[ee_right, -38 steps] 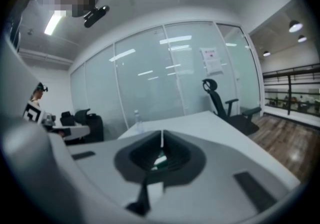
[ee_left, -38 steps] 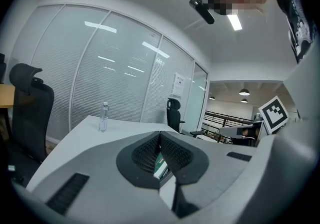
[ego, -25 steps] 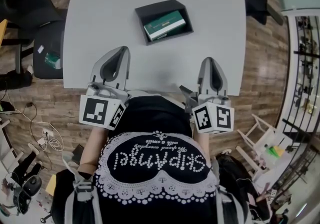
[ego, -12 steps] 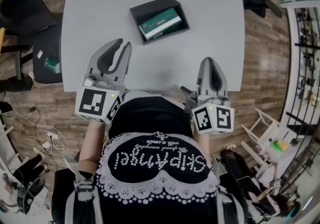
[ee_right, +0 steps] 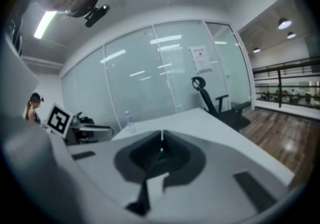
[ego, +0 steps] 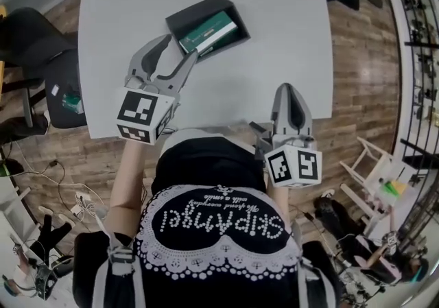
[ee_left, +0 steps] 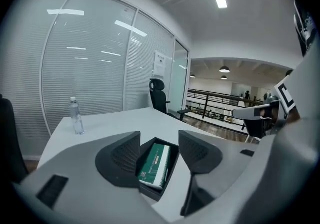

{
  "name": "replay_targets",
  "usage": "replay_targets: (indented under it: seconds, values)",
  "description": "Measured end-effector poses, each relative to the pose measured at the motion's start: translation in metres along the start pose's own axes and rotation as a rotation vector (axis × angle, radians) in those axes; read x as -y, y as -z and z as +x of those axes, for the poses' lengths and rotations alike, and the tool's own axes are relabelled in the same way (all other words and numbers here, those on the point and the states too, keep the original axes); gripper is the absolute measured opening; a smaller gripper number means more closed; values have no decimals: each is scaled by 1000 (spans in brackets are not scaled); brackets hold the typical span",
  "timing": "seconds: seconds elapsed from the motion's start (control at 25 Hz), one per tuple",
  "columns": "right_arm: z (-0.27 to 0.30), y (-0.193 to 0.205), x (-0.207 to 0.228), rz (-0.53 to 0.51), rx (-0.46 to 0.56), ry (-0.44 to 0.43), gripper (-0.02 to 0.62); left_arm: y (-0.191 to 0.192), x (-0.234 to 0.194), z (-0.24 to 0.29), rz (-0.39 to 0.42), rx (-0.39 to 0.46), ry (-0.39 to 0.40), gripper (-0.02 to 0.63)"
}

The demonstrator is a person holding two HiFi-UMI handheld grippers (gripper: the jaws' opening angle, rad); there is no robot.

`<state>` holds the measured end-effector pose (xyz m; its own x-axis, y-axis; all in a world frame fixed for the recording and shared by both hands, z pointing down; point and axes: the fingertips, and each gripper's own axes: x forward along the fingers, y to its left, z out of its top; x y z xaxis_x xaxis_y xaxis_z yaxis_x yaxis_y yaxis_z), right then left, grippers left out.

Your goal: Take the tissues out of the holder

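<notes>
A black open-topped holder (ego: pixel 184 18) sits on the grey-white table (ego: pixel 274 18), with a green tissue pack (ego: pixel 208 32) lying flat inside. My left gripper (ego: pixel 180 47) hovers just short of the holder's near edge. Its jaws are opening, and nothing is between them. In the left gripper view the tissue pack (ee_left: pixel 155 162) and holder (ee_left: pixel 172 162) show ahead through the gap of the left gripper (ee_left: pixel 159 138), untouched by the pads. My right gripper (ego: pixel 289 92) stays at the table's near edge, shut and empty; in its own view the right gripper (ee_right: pixel 161 140) has its jaws meeting.
A water bottle (ee_left: pixel 76 114) stands at the table's far end. A black office chair (ego: pixel 41 53) is on the left of the table, another chair (ee_left: pixel 159 96) is beyond it. A glass wall (ee_left: pixel 90 68) lies behind. The table's near edge runs by my body.
My left gripper has moved forward and up toward the holder, and its jaws have gone from shut to apart. The right gripper has stayed where it was.
</notes>
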<state>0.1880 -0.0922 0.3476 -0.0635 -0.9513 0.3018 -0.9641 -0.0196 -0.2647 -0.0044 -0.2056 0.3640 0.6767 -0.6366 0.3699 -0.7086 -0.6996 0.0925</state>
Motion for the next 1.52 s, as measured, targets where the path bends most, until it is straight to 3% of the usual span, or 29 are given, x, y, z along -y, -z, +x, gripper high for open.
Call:
replay_targets:
  seconds: [0.48, 0.76, 1.2, 1.52]
  values:
    - [-7, 26, 26, 65, -69, 74, 34, 38, 12, 78, 52, -157, 123, 294]
    - [-17, 33, 45, 92, -86, 138, 34, 71, 11, 117, 116, -243, 140, 304]
    - [-11, 41, 61, 108, -122, 168, 34, 120, 13, 147, 104, -431, 182, 327]
    - [1, 43, 62, 116, -138, 167, 34, 142, 7, 158, 145, -528, 160, 350]
